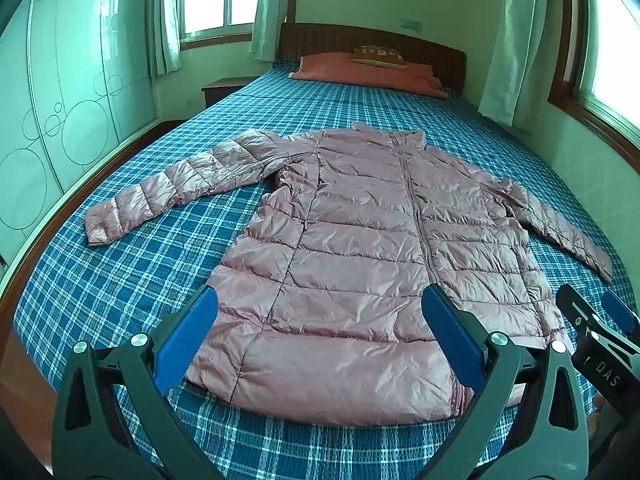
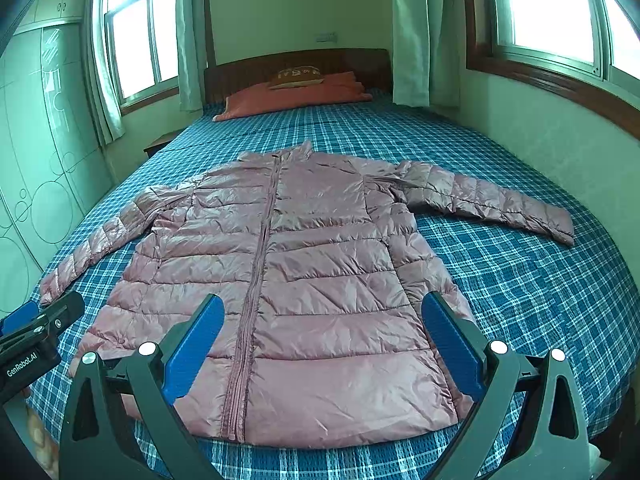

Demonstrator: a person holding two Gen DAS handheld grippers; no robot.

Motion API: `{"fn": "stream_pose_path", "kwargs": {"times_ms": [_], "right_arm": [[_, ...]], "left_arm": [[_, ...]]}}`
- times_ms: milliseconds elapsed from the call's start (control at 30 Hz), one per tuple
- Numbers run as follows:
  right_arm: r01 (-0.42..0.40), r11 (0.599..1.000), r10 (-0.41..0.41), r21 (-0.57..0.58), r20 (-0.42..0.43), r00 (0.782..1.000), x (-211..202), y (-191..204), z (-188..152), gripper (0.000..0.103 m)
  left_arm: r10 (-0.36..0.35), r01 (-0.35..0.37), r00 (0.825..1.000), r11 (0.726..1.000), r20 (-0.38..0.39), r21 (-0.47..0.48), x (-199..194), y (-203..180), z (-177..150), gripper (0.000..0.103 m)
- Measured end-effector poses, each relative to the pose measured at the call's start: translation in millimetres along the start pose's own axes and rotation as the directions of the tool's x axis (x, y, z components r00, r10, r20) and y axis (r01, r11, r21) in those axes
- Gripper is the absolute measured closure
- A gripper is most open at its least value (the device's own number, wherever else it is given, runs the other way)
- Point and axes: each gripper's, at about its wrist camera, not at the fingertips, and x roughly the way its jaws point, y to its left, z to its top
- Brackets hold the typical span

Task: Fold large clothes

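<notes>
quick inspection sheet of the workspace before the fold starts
surface: bed with blue plaid sheet, smooth
job's things: pink puffer jacket flat, front up, zipped, both sleeves spread out
clutter: orange pillow and small cushion at the headboard, apart from the jacket
grippers: left gripper open, right gripper open, both near the hem, holding nothing
cables: nothing seen
surroundings: wardrobe, windows with curtains, nightstand

left tool [image 1: 320, 308]: black frame, blue pads, silver screws | right tool [image 2: 322, 312]: same, "GenRobot.AI" lettering
</notes>
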Motion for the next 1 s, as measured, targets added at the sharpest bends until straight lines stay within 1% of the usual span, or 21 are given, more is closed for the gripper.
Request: {"fn": "stream_pose_path", "kwargs": {"times_ms": [1000], "right_arm": [[0.000, 1.000, 0.000, -0.003, -0.006, 1.000, 1.8, 4.0, -2.1, 0.005]], "left_arm": [[0.002, -0.002, 1.000, 1.000, 0.006, -0.002, -0.6, 1.8, -2.7, 0.002]]}}
